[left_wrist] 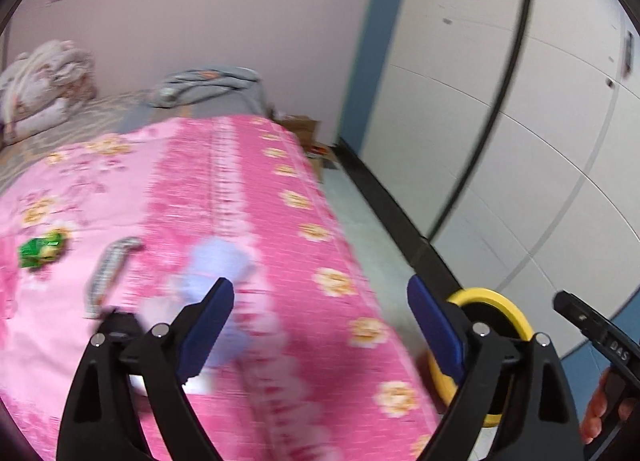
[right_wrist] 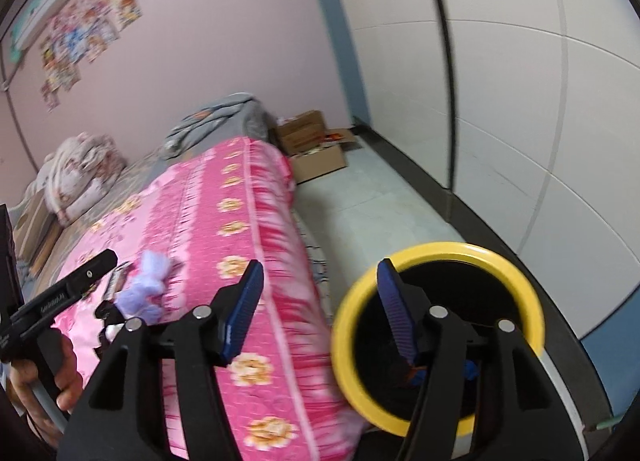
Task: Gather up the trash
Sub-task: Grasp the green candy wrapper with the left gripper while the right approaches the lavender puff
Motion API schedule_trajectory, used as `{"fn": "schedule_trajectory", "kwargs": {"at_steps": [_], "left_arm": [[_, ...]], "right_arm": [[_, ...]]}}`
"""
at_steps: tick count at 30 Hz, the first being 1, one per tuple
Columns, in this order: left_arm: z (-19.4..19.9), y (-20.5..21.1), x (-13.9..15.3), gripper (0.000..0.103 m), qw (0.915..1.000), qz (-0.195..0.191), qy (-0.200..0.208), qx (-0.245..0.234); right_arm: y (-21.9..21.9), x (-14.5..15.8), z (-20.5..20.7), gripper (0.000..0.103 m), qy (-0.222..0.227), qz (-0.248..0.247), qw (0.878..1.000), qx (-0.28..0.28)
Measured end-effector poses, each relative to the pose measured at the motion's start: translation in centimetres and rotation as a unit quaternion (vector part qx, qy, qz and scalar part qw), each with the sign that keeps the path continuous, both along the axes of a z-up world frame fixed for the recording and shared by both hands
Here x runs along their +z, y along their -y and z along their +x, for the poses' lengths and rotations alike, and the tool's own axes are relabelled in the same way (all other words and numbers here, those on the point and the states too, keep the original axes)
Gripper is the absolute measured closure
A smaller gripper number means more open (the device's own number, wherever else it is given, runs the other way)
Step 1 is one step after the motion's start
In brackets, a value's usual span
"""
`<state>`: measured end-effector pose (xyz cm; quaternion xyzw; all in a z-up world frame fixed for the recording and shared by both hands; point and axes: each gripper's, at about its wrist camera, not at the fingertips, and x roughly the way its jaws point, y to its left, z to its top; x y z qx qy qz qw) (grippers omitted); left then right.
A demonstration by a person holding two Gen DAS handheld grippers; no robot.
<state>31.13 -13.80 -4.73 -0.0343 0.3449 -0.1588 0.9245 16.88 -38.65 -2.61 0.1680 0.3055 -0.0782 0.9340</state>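
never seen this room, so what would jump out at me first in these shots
The pink flowered bedspread fills the middle of both views, with a pale purple wad and a green wrapper lying on it. Beside the bed on the floor stands a bin with a bright yellow rim and dark inside. Both grippers, left and right, hang open and empty.

On the bed (left_wrist: 224, 189): wrapper (left_wrist: 40, 251) far left, strip (left_wrist: 110, 269) right of it, tissue wad (left_wrist: 218, 261) further right, near the edge. Behind these, at the bed's far end, blanket (left_wrist: 208, 85) and bundle (left_wrist: 44, 81) against the wall. Right of the bed, on the floor (right_wrist: 360, 205), bin (right_wrist: 440, 337) just beside the mattress. Beyond the bed's far corner, boxes (right_wrist: 316, 149) on the floor by the wall.
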Motion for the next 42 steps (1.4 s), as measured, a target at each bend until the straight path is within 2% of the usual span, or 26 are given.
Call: {"fn": "schedule_trajectory", "kwargs": {"at_steps": [10, 12, 16, 21, 23, 26, 30, 33, 42], "left_arm": [[3.1, -13.8, 0.5, 0.016, 0.9937, 0.028, 0.008, 0.108], [4.2, -16.6, -0.1, 0.016, 0.9909, 0.036, 0.003, 0.130], [5.7, -21.3, -1.2, 0.016, 0.9863, 0.036, -0.006, 0.161], [8.4, -26.4, -2.8, 0.016, 0.9799, 0.052, -0.018, 0.192], [9.4, -27.9, -3.6, 0.016, 0.9789, 0.055, -0.025, 0.195], [11.2, -29.9, -4.9, 0.016, 0.9783, 0.064, -0.037, 0.193], [13.6, -32.4, -6.7, 0.016, 0.9744, 0.081, -0.056, 0.202], [14.8, -33.8, -7.7, 0.016, 0.9745, 0.072, -0.065, 0.202], [17.8, -34.3, -10.2, 0.016, 0.9750, 0.070, -0.079, 0.195]], "right_arm": [[-9.3, 0.4, 6.3, 0.028, -0.001, 0.010, 0.996, 0.086], [-10.7, 0.2, 7.3, 0.027, -0.003, 0.010, 0.995, 0.098], [-14.0, -0.1, 9.6, 0.018, -0.001, 0.002, 0.992, 0.123], [-17.8, -1.0, 13.3, 0.013, -0.011, 0.007, 0.988, 0.151], [-18.9, -1.6, 14.7, 0.013, -0.020, 0.014, 0.986, 0.167], [-20.8, -2.5, 16.9, 0.010, -0.035, -0.001, 0.985, 0.170], [-22.7, -4.5, 20.1, 0.010, -0.076, -0.001, 0.982, 0.171], [-23.2, -5.6, 21.8, 0.010, -0.090, -0.003, 0.982, 0.169], [-24.3, -8.2, 24.8, 0.010, -0.126, 0.005, 0.978, 0.163]]}}
